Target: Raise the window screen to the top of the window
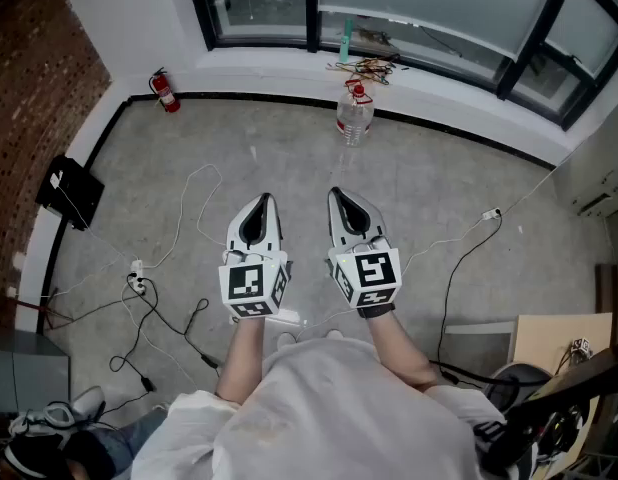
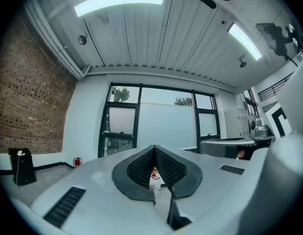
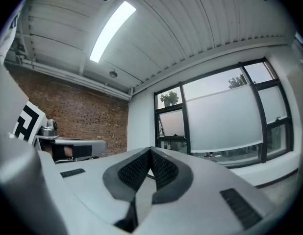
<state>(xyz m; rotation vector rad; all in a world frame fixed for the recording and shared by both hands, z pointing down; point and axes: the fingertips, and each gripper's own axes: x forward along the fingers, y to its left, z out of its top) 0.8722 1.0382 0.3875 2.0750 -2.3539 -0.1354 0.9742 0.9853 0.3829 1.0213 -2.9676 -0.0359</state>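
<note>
The window screen (image 3: 225, 119) is a pale frosted sheet across the big middle pane of the black-framed window (image 2: 138, 116), dead ahead at 12 o'clock from where the person stands. It sits low. There is a band of clear glass above its top edge with treetops showing through, and only a thin clear strip between its bottom edge and the sill (image 1: 289, 60).

On that sill, just under the screen, lies a tangle of coloured cables (image 1: 367, 68). Below it on the concrete floor (image 1: 449, 188) stands a large water bottle (image 1: 355, 116) with a red cap.

The person holds both tools out side by side, level and pointing at the window, well apart from it. The left gripper (image 1: 259, 201) has its ridged pads pressed together with nothing pinched (the distant bottle just peeps through the notch behind them). The right gripper (image 1: 338, 194) is likewise pressed together and empty.

At 10 o'clock a red fire extinguisher (image 1: 165, 90) stands in the corner by the brick wall (image 1: 29, 68). At 9 o'clock a black case (image 1: 69, 190) leans at the wall's foot. White and black leads trail over the floor to a power strip (image 1: 137, 280) at 8 o'clock. Overhead, two strip lights (image 2: 119, 1) glow on the slatted ceiling.
</note>
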